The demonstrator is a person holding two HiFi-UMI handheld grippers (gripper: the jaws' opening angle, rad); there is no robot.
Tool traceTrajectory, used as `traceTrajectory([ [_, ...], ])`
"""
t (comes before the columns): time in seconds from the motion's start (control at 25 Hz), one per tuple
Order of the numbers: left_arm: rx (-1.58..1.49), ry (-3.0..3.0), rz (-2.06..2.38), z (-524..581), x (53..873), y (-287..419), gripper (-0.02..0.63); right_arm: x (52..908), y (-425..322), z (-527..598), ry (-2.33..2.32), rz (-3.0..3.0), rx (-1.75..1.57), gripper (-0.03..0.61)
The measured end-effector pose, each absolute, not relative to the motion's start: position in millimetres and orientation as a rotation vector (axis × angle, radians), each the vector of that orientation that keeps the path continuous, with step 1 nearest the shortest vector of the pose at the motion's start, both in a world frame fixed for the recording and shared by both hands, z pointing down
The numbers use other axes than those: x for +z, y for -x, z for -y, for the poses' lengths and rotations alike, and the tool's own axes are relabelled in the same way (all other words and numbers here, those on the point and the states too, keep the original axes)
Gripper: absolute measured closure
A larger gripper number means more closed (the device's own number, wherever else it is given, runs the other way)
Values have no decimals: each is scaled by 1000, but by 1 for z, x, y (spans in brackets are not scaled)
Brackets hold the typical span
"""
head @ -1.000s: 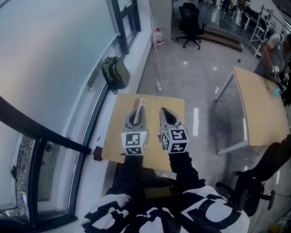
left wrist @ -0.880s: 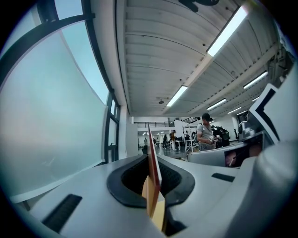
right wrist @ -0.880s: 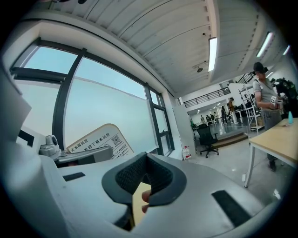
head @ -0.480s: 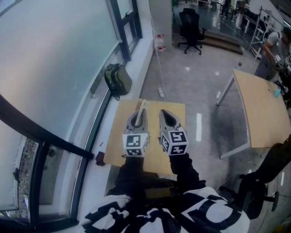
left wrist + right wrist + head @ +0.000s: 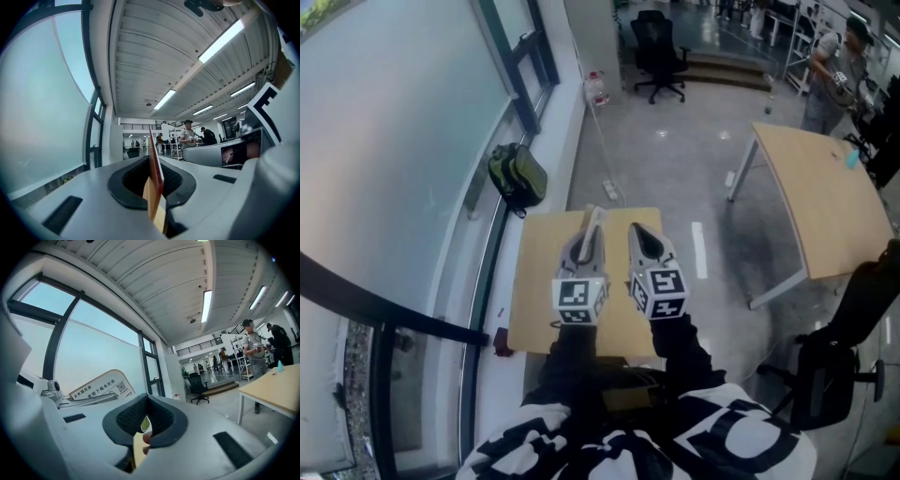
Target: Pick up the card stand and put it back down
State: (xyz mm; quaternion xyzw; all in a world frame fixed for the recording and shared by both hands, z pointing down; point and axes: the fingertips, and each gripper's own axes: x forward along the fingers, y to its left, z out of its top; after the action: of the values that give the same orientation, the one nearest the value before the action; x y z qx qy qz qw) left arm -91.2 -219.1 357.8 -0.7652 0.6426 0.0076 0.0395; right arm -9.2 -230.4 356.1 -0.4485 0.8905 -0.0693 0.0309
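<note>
Left claw (image 5: 155,162) pinches card stand (image 5: 153,197) edge-on; right claw (image 5: 147,397) pressed together, sees printed face.

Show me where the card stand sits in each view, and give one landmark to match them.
Head view: the card stand pokes out ahead of the left gripper, just left of centre.
Left gripper view: dead centre, edge-on, clamped between the fingers.
Right gripper view: left of centre, printed face showing.
Shared landmark: the big window, left of the card stand in all three.
</note>
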Motion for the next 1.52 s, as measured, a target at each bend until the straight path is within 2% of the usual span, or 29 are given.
traceTrajectory([
  [0.72,-64,2578,-1777,268,396,51,589,403,-41,249,1584,-2664,-368,557],
  [1.52,-451,2765,-1264,379,464,47,589,477,-52,286,1823,-2644,-578,557],
])
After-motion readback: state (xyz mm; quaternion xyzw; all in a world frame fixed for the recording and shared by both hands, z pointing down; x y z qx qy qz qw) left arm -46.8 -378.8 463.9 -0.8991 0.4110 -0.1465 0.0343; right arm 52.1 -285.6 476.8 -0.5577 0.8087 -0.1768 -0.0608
